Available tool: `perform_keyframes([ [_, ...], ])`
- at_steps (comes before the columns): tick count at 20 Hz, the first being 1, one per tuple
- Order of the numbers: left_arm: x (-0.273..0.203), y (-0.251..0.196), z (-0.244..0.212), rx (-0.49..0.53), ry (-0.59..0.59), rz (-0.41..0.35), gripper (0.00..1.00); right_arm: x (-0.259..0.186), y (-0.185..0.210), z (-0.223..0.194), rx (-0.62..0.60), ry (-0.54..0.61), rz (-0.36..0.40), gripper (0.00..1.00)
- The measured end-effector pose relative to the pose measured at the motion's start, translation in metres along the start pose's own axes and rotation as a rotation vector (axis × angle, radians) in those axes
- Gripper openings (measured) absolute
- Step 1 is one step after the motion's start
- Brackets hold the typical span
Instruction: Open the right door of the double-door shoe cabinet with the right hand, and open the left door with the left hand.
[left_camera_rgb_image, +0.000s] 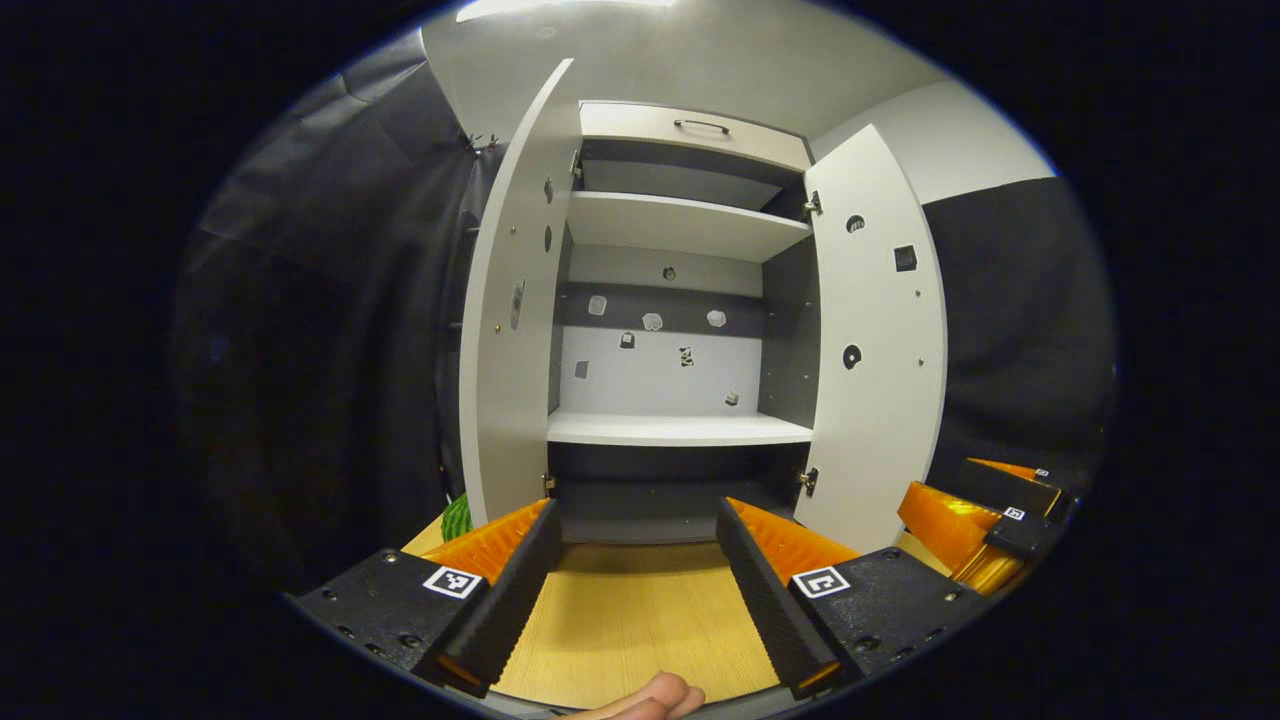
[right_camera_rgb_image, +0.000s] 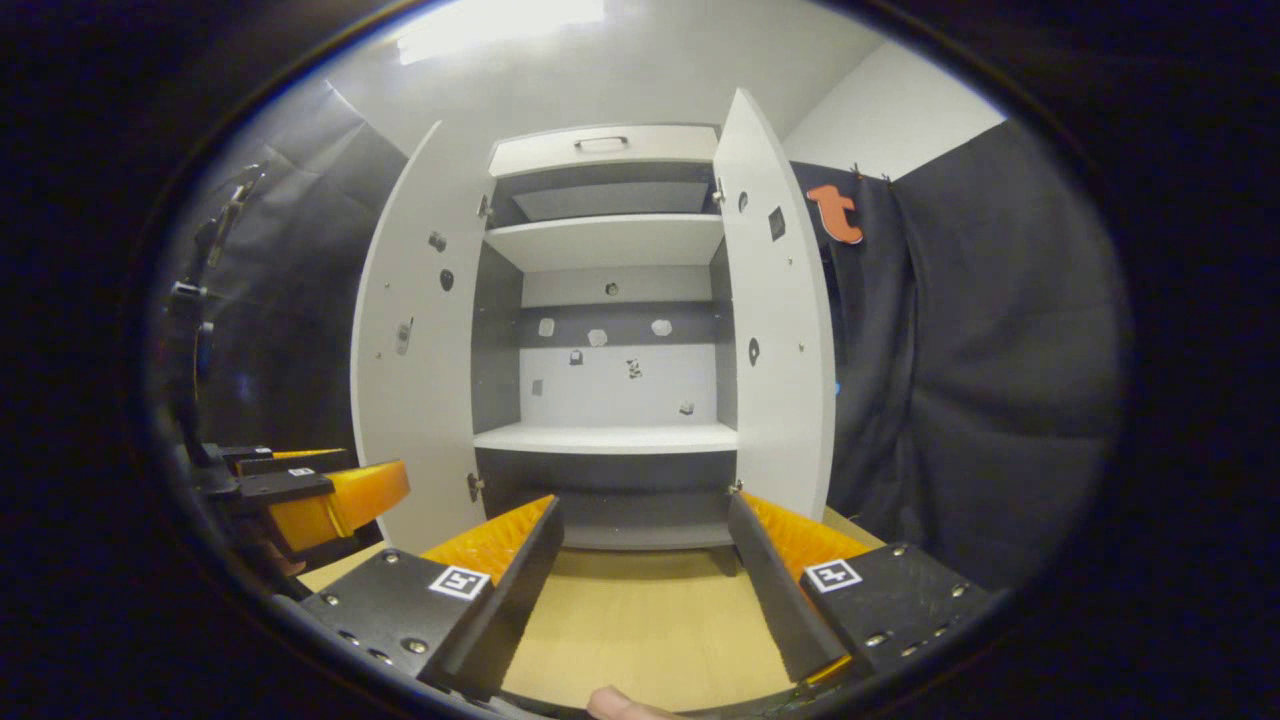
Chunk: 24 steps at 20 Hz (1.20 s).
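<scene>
A: Start with the shoe cabinet (left_camera_rgb_image: 680, 330). Where is it?

B: Straight ahead of both cameras, standing on the wooden table (left_camera_rgb_image: 620, 620). The left door (left_camera_rgb_image: 510, 330) and the right door (left_camera_rgb_image: 880, 340) are both swung wide, with their inner faces and hinge holes on show. The middle shelf (left_camera_rgb_image: 680, 428) and the upper shelf (left_camera_rgb_image: 690, 222) are bare, and the top drawer (left_camera_rgb_image: 690, 128) is closed.

A: So what is left of the job?

B: By my reading, nothing but a tidy finish. Both doors look fully open, so the thing to do well now is to draw back without brushing either door edge and nudging it toward closed.

A: What about the left gripper (left_camera_rgb_image: 635, 590)?

B: Its jaws stand wide apart with nothing between them, only table. It sits low and roughly level, centred on the cabinet opening, clear of both doors. A fingertip (left_camera_rgb_image: 650, 700) of the holding hand shows at the bottom edge.

A: And the right gripper (right_camera_rgb_image: 645, 590)?

B: The same: spread wide, holding nothing, low over the table and aimed into the opening. In the left gripper view it (left_camera_rgb_image: 985, 515) shows off to the right, just beyond the right door's lower corner. In the right gripper view the left gripper (right_camera_rgb_image: 320, 495) sits beside the left door's (right_camera_rgb_image: 420, 340) lower edge, near but apart as far as I can tell.

A: Any risk there?

B: That closeness is my one worry. The right door (right_camera_rgb_image: 775, 320) has more room around it.
</scene>
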<state>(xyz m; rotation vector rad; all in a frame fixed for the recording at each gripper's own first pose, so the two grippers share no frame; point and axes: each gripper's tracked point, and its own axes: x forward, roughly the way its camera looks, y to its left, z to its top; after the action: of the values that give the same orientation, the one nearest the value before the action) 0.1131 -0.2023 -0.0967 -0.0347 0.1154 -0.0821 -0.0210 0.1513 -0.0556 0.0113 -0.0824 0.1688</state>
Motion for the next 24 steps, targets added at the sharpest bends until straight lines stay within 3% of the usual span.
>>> perform_keyframes([
  [8,-0.009,0.018,0.015,0.013,-0.046,0.042,0.96,-0.013,-0.005,0.007,0.039,-0.024,0.000,0.99],
  [20,-0.013,0.003,0.022,-0.009,-0.058,-0.001,0.96,-0.018,-0.014,0.007,0.038,-0.028,-0.012,0.99],
  [24,-0.013,0.009,0.023,0.013,-0.062,0.023,0.96,-0.019,-0.016,0.007,0.042,-0.033,-0.014,0.99],
])
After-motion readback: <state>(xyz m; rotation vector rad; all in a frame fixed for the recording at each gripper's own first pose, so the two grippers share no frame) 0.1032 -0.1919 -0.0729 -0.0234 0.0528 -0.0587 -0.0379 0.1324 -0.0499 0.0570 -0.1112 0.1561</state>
